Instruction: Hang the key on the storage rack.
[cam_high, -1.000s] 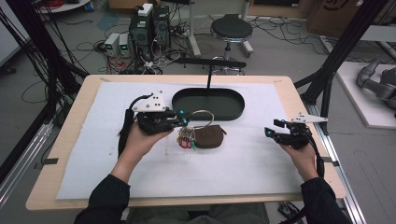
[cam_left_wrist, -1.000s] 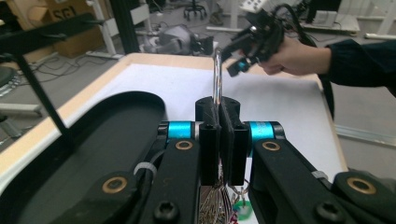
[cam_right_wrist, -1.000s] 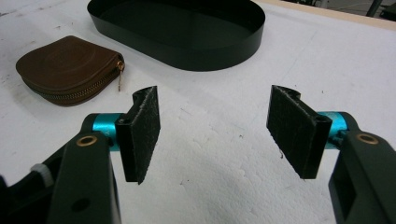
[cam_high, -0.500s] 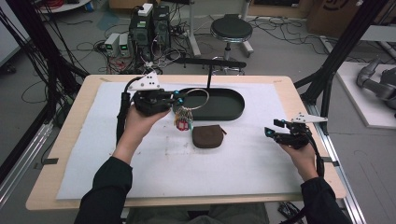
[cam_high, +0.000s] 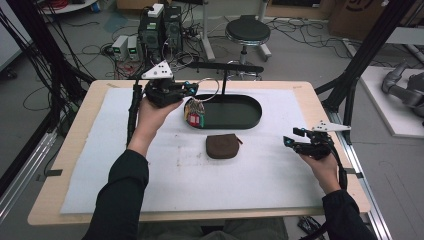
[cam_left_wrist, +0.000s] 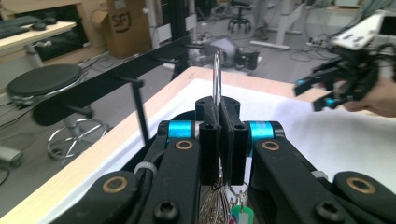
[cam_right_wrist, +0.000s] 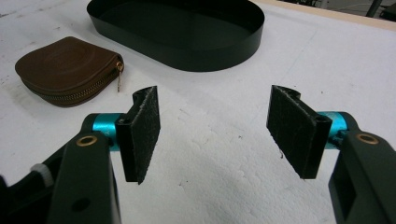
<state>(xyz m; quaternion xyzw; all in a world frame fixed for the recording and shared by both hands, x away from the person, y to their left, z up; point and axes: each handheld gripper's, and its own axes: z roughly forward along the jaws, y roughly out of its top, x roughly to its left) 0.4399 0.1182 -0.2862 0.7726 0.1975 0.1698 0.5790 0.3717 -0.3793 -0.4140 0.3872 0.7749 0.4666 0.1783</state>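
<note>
**Key bunch held above the tray's end**

The left claw (cam_high: 192, 89) is pressed together on a thin wire ring (cam_high: 209, 90), pinching it. The ring is a large, bright metal loop that stands up beyond the pads in the left gripper view. From it hangs a bunch of keys (cam_high: 194, 113), a tight cluster of small metal pieces with red and green tags. The bunch dangles in the air over the left end of the tray (cam_high: 252, 119), clear of the bench (cam_high: 65, 165).

The tray is a long black oval with a low upright wall and a smooth, dull inside. Just in front of it lies a pouch (cam_high: 223, 146), brown leather, rounded like a half moon, with a brass zip along its curved edge.

The right claw (cam_high: 292, 137) is spread wide with nothing between its rough black pads, low over the bench's right side, well apart from the pouch. A white, slightly pebbled sheet (cam_high: 260, 180) covers the pale wooden bench.
</note>
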